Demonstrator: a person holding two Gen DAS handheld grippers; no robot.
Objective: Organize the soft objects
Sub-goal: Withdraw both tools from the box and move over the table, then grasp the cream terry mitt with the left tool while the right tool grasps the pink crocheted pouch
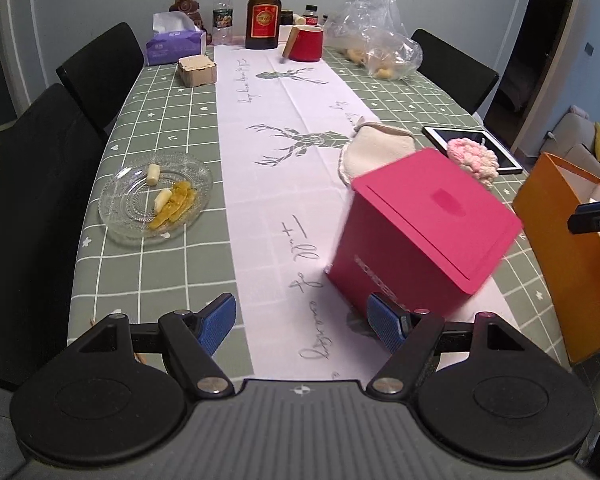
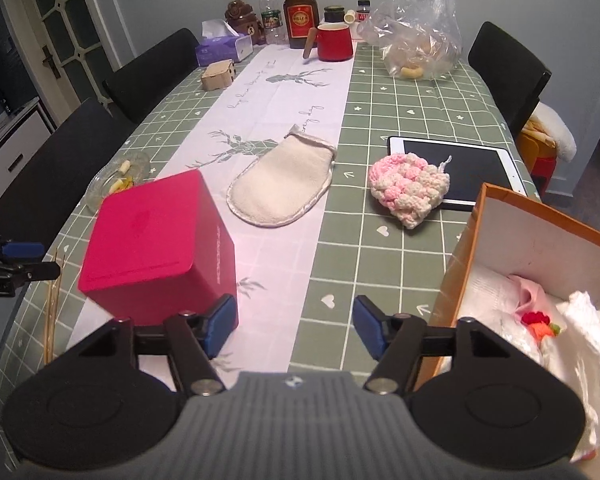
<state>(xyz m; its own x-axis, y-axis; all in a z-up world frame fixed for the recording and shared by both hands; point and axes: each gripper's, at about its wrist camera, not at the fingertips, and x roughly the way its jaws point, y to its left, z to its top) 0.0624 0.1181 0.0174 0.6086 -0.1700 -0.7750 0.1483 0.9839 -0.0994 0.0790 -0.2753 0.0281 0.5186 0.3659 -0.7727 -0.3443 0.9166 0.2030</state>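
Cream mitt (image 2: pixel 282 180) flat on runner; left claw (image 1: pixel 302 322), right claw (image 2: pixel 294 330) wide, empty

Open stretch of white deer-print runner (image 1: pixel 260 184) down the middle of the bench, clear to pass along. Blocked at near right by a closed magenta square box (image 2: pixel 156 240); further right by an open orange cardboard box (image 2: pixel 540 248). Beyond, low cream terry mitt (image 2: pixel 284 184) and pink-and-white crocheted pouch (image 2: pixel 410 184), green checked cloth bare between them.
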